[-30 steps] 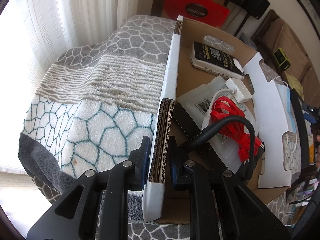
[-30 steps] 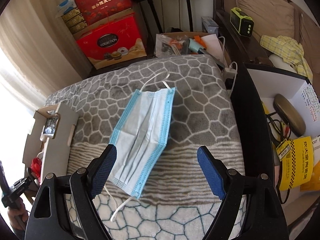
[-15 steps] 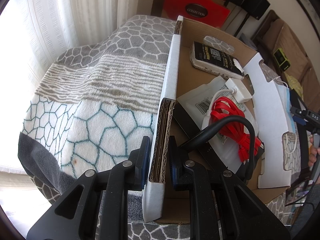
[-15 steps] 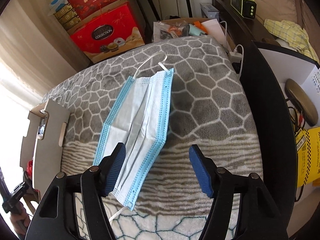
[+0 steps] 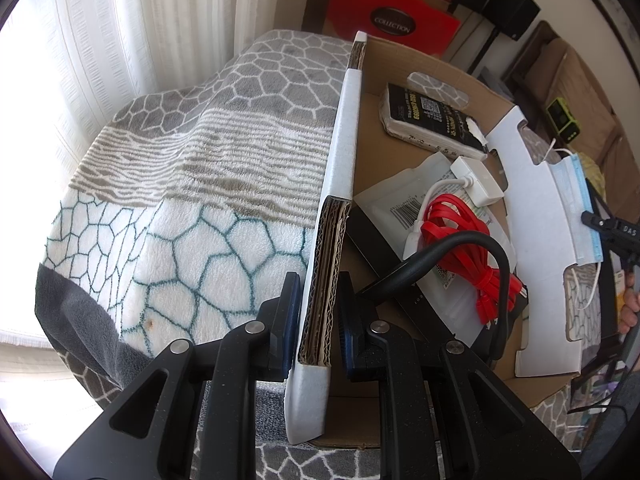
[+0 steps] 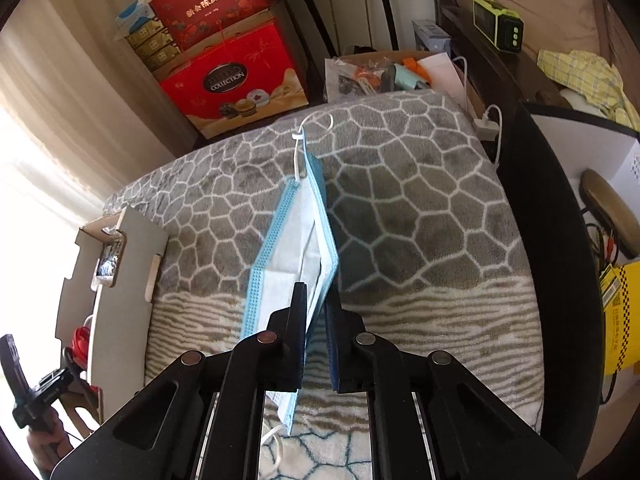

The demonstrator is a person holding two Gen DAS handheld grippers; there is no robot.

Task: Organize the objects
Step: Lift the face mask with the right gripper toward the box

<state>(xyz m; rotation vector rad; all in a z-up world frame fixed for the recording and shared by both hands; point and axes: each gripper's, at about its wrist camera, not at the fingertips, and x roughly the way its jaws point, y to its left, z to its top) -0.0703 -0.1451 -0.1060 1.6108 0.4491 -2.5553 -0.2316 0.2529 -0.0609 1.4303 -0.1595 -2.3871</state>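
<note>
A blue face mask lies on the patterned blanket, folded up lengthwise where my right gripper is shut on its near end; its ear loops trail at both ends. The mask also shows beyond the box's far wall in the left wrist view. My left gripper is shut on the near wall of the cardboard box. Inside the box lie a red cable, a white charger, a black packet and a black cable.
The box stands left of the mask on the blanket. Red gift boxes and a box of clutter sit beyond the bed's far edge. A dark frame borders the right side. A curtain hangs at left.
My right gripper's jaws have shut on the mask, pinching it into an upright fold. The left gripper and box have stayed put.
</note>
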